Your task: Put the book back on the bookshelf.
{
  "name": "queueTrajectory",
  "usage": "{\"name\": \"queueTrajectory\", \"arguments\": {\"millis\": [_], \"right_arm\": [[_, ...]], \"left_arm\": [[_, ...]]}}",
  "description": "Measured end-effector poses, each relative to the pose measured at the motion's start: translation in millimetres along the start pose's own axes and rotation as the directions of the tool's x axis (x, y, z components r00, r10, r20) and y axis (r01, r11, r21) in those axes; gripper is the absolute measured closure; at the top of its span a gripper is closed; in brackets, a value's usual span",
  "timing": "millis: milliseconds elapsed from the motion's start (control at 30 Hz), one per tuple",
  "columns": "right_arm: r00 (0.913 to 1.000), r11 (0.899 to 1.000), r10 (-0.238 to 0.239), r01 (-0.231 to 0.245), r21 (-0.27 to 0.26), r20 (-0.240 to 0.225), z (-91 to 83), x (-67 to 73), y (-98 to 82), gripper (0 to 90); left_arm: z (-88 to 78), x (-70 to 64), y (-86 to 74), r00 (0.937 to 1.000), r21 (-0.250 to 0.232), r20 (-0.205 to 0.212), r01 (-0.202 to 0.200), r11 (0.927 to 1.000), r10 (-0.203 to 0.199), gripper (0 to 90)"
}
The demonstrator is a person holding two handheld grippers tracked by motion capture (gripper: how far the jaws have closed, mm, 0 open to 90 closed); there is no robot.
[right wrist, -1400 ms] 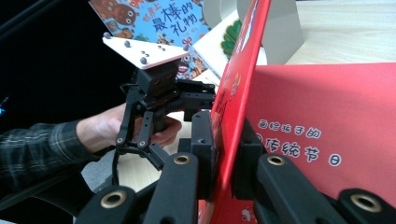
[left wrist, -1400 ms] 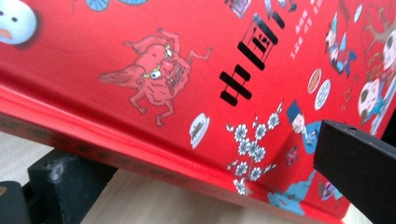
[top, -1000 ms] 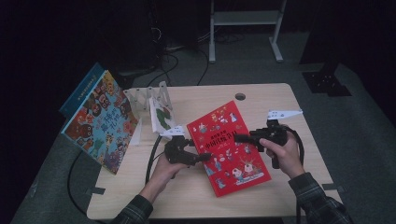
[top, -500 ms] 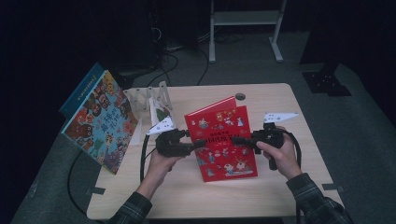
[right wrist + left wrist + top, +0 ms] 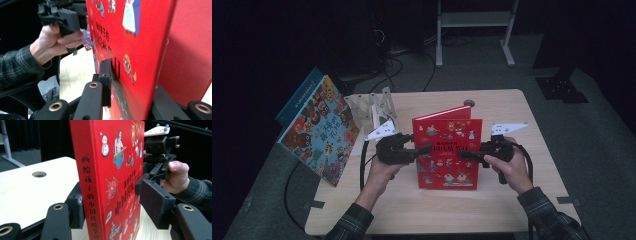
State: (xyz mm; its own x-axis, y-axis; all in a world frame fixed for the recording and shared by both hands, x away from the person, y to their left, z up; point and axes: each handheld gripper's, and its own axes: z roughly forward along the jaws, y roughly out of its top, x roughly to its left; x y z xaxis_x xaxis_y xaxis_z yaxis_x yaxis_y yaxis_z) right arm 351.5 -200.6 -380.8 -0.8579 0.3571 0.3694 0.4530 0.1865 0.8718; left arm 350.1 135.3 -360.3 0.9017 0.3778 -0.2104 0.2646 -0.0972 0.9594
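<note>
A red picture book [image 5: 447, 150] stands upright on the wooden table [image 5: 512, 205], its cover facing the person. My left gripper [image 5: 424, 149] is at its spine edge. In the left gripper view the spine [image 5: 90, 195] sits between my jaws [image 5: 112, 207]; they have just been closing, and both pads now press on the book. My right gripper [image 5: 464, 154] is shut on the opposite edge. In the right gripper view one pad [image 5: 107, 77] presses the front cover [image 5: 130, 37], and the other jaw is behind the book. Each gripper view shows the other hand farther off.
A large colourful picture book [image 5: 319, 132] leans at the table's left edge. A white folding rack [image 5: 369, 105] stands behind my left hand. A round cable hole [image 5: 469, 103] is at the table's back edge. White stand legs [image 5: 472, 30] are on the floor beyond.
The red book has gone from lying tilted on the table to standing upright. My left gripper rose and closed on its spine edge. My right gripper stayed clamped on the other edge.
</note>
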Motion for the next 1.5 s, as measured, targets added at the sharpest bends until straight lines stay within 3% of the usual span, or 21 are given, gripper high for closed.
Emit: {"name": "queueTrajectory", "arguments": {"millis": [200, 367, 567, 700, 833, 1033, 1233, 1500], "right_arm": [[0.9998, 0.999, -0.018, 0.018, 0.032, 0.004, 3.5, 1.1, -0.5, 74.4], [0.9992, 0.998, -0.039, 0.038, 0.052, 0.006, 3.3, 2.5, 1.2, 74.4], [0.9973, 0.992, -0.073, 0.072, 0.103, 0.004, 3.1, 4.4, 3.7, 74.8], [0.9971, 0.991, -0.072, 0.074, 0.109, -0.022, 2.6, 5.2, 4.8, 77.9], [0.9930, 0.987, -0.086, 0.096, 0.130, -0.080, 4.0, 12.8, 8.4, 85.8], [0.9917, 0.985, -0.091, 0.103, 0.141, -0.091, 3.5, 12.7, 8.7, 86.1], [0.9896, 0.983, -0.096, 0.111, 0.145, -0.107, 2.0, 13.9, 9.3, 86.8], [0.9861, 0.979, -0.118, 0.135, 0.154, -0.117, -1.3, 15.5, 11.4, 86.9]], "left_arm": [[-2.7, -5.8, 5.0, 0.9984, 0.022, 0.005, -0.056, 0.9982, 0.056, 43.1], [-4.4, -5.7, 5.6, 0.9979, 0.037, 0.007, -0.065, 0.9972, 0.065, 49.2], [-3.9, -10.3, 9.2, 0.9941, 0.070, 0.018, -0.108, 0.9917, 0.107, 50.7], [-4.6, -7.3, 9.2, 0.9947, 0.075, 0.022, -0.101, 0.9920, 0.100, 49.8], [-5.9, -1.7, 8.1, 0.9962, 0.072, 0.037, -0.081, 0.9941, 0.079, 48.8], [-5.4, -0.1, 7.4, 0.9944, 0.081, 0.084, -0.071, 0.9942, 0.065, 48.1], [-5.1, -0.2, 9.2, 0.9937, 0.088, 0.092, -0.072, 0.9935, 0.063, 49.3], [-3.9, -1.3, 11.1, 0.9887, 0.089, 0.134, -0.081, 0.9927, 0.068, 50.3]]}}
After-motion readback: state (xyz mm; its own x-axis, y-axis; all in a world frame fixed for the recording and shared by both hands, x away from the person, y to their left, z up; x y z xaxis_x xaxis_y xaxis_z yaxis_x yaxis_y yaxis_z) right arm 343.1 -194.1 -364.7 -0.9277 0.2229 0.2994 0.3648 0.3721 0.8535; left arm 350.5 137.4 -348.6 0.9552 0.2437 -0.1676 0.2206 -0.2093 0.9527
